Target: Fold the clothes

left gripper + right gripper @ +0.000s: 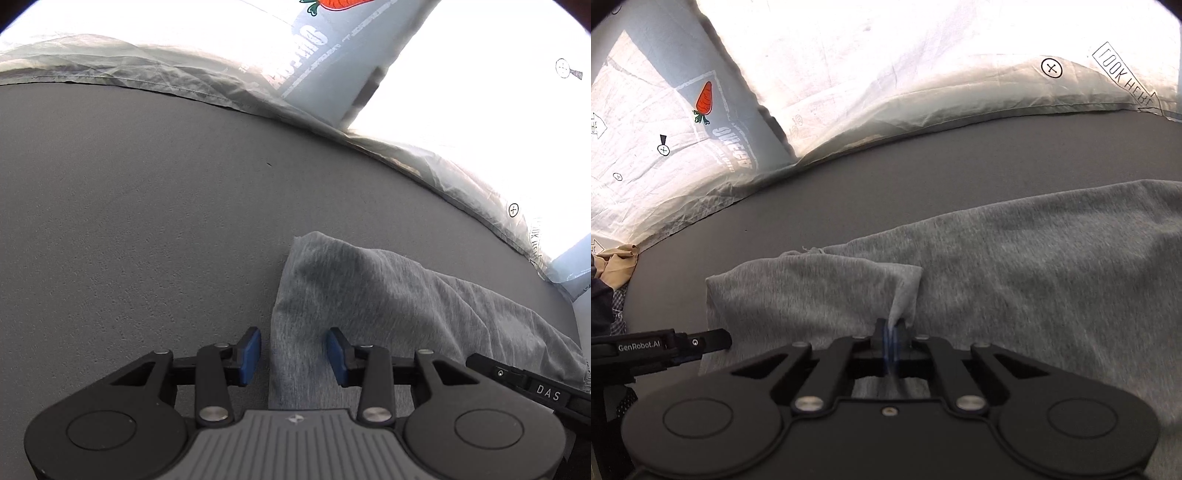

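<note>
- While the soft grey knit garment (1015,266) lies spread on the dark grey bed surface (886,184), a raised fold is pinched by the right gripper (891,328), likely for folding over.
- Over one garment edge, the left gripper (293,354) is held half open, nothing pressed.
- White printed sheeting (886,66) borders the bed.

Left gripper (293,356): black linkage arms, silver pivot screws, blue pads, ribbed grey housing with a small logo. Right gripper (891,341): all black, silver screws, blue pads, round side discs.
</note>
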